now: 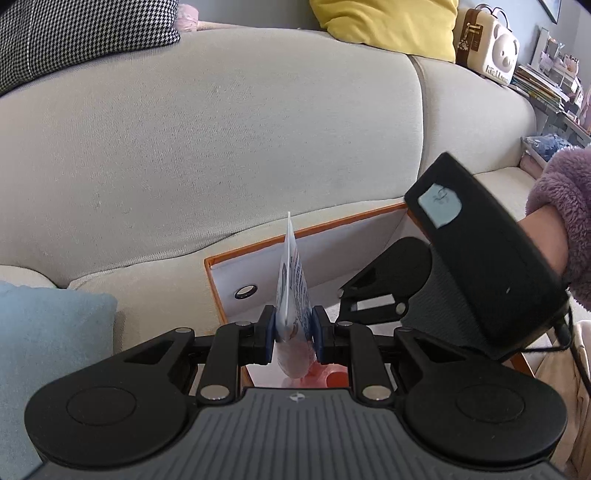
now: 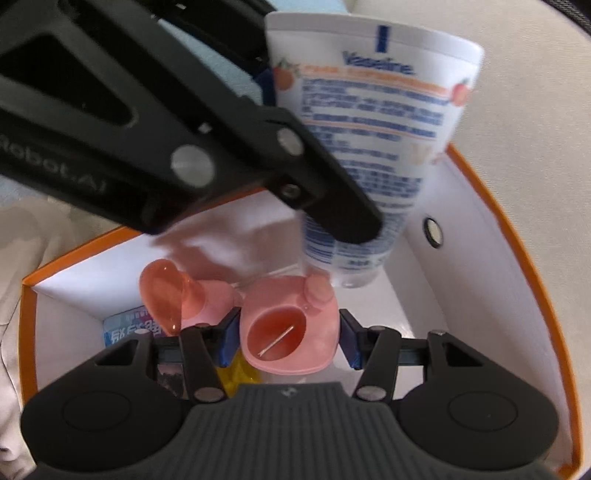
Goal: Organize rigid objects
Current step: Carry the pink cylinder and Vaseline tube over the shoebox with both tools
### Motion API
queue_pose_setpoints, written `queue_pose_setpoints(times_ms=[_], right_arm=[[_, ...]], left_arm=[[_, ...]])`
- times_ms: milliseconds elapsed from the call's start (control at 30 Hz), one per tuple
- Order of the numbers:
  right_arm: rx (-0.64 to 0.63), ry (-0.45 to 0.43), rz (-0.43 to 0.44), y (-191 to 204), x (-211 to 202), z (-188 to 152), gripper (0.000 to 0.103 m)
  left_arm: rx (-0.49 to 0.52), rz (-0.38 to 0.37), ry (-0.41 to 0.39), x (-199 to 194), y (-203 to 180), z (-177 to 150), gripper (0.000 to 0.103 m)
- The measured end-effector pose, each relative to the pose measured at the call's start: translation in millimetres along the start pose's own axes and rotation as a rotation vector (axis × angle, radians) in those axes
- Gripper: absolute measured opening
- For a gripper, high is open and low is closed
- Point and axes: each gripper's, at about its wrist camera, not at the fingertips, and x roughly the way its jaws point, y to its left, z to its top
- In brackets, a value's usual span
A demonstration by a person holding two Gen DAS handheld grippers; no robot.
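Presently, two items are held over one container, an orange-rimmed white box (image 2: 491,236) resting on a cream sofa (image 1: 221,147).

Item 1: Vaseline tube (image 2: 373,122), white with blue print and peach motifs. The left hand-held gripper (image 1: 293,330) is clamped on it near the cap end, crimped end up, cap pointing down into the box. In the right wrist view it hangs at 12 to 1 o'clock, just above the box floor.

Item 2: pink plastic holder (image 2: 291,332) with a round red-lined opening. It sits between the blue pads of the right hand-held gripper (image 2: 290,336); the pads appear to press its sides, so it reads as gripped, low inside the box.

Handling note, as a judgement: lower the tube until the cap rests on the floor before letting go, and keep it toward the far wall so it does not fall onto the pink holder. Set the holder flat, then withdraw upward.

Already in the box: translucent orange heart-shaped piece (image 2: 164,295) at 9 o'clock, blue printed packet (image 2: 129,328) beneath it, something yellow (image 2: 238,376) under the gripper.

Obstructions: the two grippers crowd each other over the box; the left one's linkage crosses the right view. A metal eyelet (image 2: 433,232) marks the far wall.

Surroundings: yellow cushion (image 1: 388,26), houndstooth cushion (image 1: 81,33), pale blue cushion (image 1: 48,343), purple fleece sleeve (image 1: 565,206).
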Motion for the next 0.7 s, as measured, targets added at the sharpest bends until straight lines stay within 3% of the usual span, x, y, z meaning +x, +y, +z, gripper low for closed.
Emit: queue_pose_setpoints(times_ms=[167, 233, 367, 467, 567, 700], right_arm=[[-0.027, 0.018, 0.012, 2.4, 7.7, 2.2, 0.058], [-0.027, 0.033, -0.006, 3.4, 6.8, 2.7, 0.067], [-0.007, 0.048, -0.022, 0.6, -1.5, -1.7, 0.068], [0.037, 0.053, -0.005, -3.1, -10.4, -9.8, 0.064], [0.081, 0.047, 0.010, -4.0, -17.2, -16.9, 0.053], [0.112, 0.028, 0.010, -1.8, -16.9, -18.1, 0.052]], left_arm=[[-0.007, -0.004, 0.004, 3.7, 3.8, -1.6, 0.023], [-0.013, -0.003, 0.000, 4.1, 4.3, -1.2, 0.023], [-0.027, -0.001, -0.015, 1.2, 4.7, -1.4, 0.023], [-0.031, 0.000, -0.017, 0.9, 3.8, -1.4, 0.023], [-0.027, 0.003, -0.012, 2.1, 1.2, -0.9, 0.023], [-0.033, 0.013, -0.018, 0.8, -0.2, 0.5, 0.023]])
